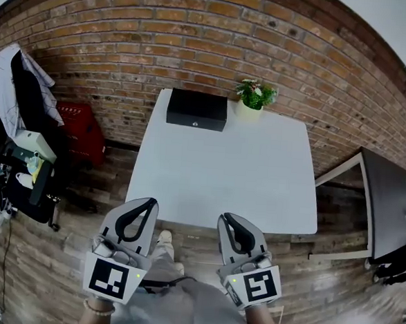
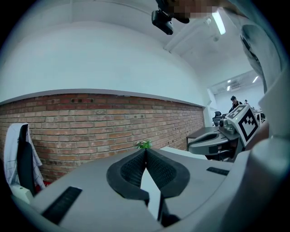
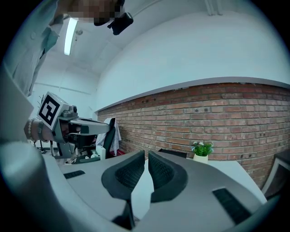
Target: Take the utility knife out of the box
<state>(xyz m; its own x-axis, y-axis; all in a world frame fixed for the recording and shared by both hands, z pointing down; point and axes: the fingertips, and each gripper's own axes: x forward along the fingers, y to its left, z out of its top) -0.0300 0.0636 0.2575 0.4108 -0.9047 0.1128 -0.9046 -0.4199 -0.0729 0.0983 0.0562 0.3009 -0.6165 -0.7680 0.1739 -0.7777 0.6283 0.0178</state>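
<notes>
A closed black box (image 1: pixel 197 109) sits at the far edge of the white table (image 1: pixel 223 173), by the brick wall; its edge also shows in the right gripper view (image 3: pixel 172 153). No utility knife is in sight. Both grippers hang side by side just short of the table's near edge, far from the box. The left gripper (image 1: pixel 150 203) (image 2: pixel 145 150) is shut, its tips touching with nothing between them. The right gripper (image 1: pixel 225 217) (image 3: pixel 146 153) is shut and empty too, with only a thin slit between its pads.
A small potted plant (image 1: pixel 253 98) stands to the right of the box. To the left of the table are a chair draped with clothes (image 1: pixel 23 104) and a red crate (image 1: pixel 80 132). A dark side table (image 1: pixel 387 202) stands at the right. The floor is brick-patterned.
</notes>
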